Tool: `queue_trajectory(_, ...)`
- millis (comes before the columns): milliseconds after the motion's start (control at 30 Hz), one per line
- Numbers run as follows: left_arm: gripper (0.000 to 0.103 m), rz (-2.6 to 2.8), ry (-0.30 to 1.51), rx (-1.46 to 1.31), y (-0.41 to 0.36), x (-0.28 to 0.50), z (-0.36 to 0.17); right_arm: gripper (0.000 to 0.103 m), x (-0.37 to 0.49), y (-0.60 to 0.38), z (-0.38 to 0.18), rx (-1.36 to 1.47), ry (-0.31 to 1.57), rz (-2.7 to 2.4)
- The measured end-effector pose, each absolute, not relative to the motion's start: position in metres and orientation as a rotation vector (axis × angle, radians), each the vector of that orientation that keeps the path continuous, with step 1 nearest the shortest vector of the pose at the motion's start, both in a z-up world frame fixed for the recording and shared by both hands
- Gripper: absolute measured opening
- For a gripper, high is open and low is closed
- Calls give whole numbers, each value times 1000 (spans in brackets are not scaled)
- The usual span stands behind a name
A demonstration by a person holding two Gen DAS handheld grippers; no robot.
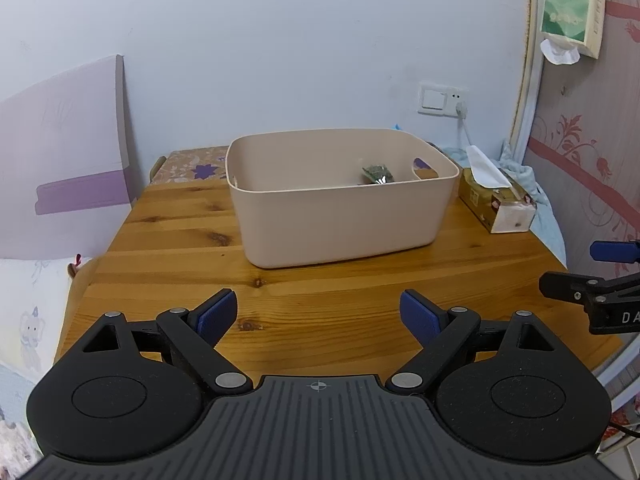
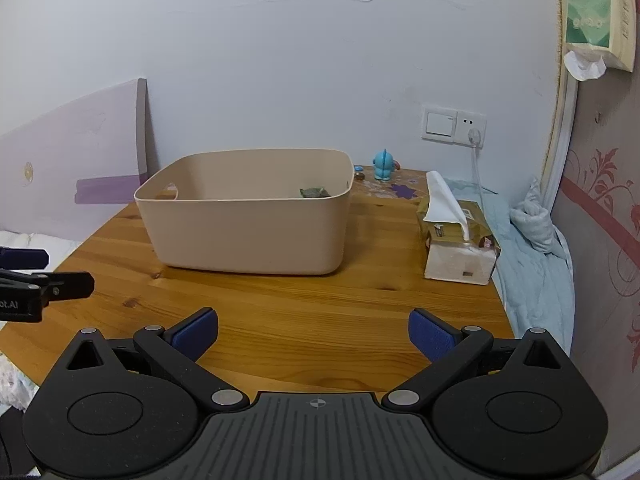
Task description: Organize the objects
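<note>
1. A home bedroom corner: a wooden table [image 2: 280,320] stands against a white wall.
2. Right of the table, a blue blanket [image 2: 528,240] lies bunched beside floral wallpaper [image 2: 600,208].
3. On the table: a tissue box [image 2: 460,248] and a blue toy [image 2: 385,165].

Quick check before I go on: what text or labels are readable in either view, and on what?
"DA", cut off by the frame edge: on the right gripper's black body, left wrist view.
"ot.AI", start cut off: on the left gripper's body, right wrist view.
Tissue box: print too small to read.
Hanging tissue pack: side print too blurred to read.
Bin: no text.
</note>
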State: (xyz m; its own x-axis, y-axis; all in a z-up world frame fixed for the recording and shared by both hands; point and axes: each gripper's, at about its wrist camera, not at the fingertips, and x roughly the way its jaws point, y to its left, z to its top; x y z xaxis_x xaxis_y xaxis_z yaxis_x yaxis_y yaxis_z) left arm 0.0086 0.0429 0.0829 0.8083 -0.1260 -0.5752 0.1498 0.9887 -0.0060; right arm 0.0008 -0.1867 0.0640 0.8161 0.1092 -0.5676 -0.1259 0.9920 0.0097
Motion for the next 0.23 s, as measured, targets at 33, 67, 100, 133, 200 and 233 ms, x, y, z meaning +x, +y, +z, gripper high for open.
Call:
queue_trajectory(33,91,-145,615,37,44,9,82,103,1,-186,64,-32,605,126)
queue_trajectory(67,91,-145,622,29,45,11,81,103,1,-185,64,-32,606,129)
queue_trajectory(100,91,-148,630,16,47,12,80,103,2,-186,64,-31,607,132)
queue_trajectory(133,91,-151,636,3,48,13,80,103,2,-186,64,-30,608,133)
queue_trajectory(200,91,-153,643,-10,51,16,78,103,4,-185,63,-29,613,134)
queue_trajectory(233,91,-149,645,-9,51,17,77,103,5,-185,62,-28,616,136)
